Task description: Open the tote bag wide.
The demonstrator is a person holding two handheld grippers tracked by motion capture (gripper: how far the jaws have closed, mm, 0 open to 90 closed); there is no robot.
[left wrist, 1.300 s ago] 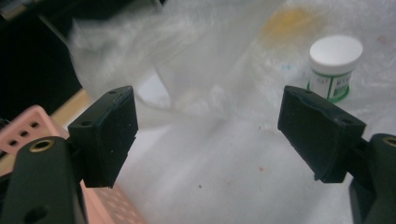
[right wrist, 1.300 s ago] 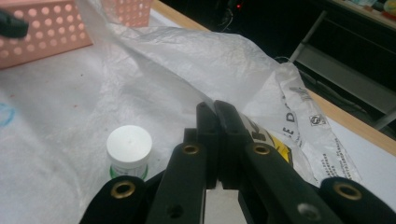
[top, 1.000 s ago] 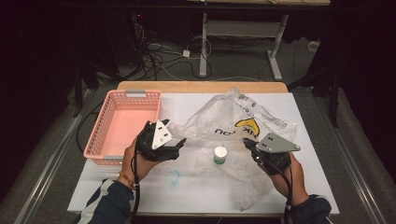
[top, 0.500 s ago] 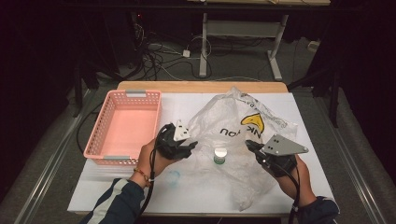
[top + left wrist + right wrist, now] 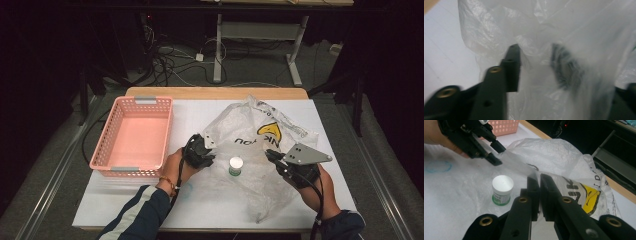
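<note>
High view: a clear plastic bag [image 5: 260, 150] lies crumpled over the middle and right of the white table [image 5: 210, 115], with a pink basket [image 5: 132, 137] at the left. A small jar [image 5: 235, 166] with a white lid stands upright near the frame's centre, seemingly inside the bag's film, between the 2 grippers.

The left gripper [image 5: 204, 149] sits at the bag's left edge, just right of the basket. Its forearm comes up from the lower left in a dark sleeve with a pale stripe, the wrist bent so the tool points right and slightly up-frame into the plastic. Left gripper view: its jaws have just been closing, with bag film [image 5: 564, 37] bunched between them; 1 jaw is bare at centre left, the other shows blurred through the film at right. A gap remains, and whether the pads already press the film cannot be told.

The right gripper [image 5: 271, 156] is at centre right, its hand low in the frame, forearm rising from the bottom right corner, grey plate on top, the tool pointing left toward the jar. Right gripper view: its jaws stand almost together at lower centre, pinching a fold of the bag [image 5: 564, 160]. The jar [image 5: 502, 190] is just left of them, and the left gripper [image 5: 495, 153] is in the upper left.
</note>
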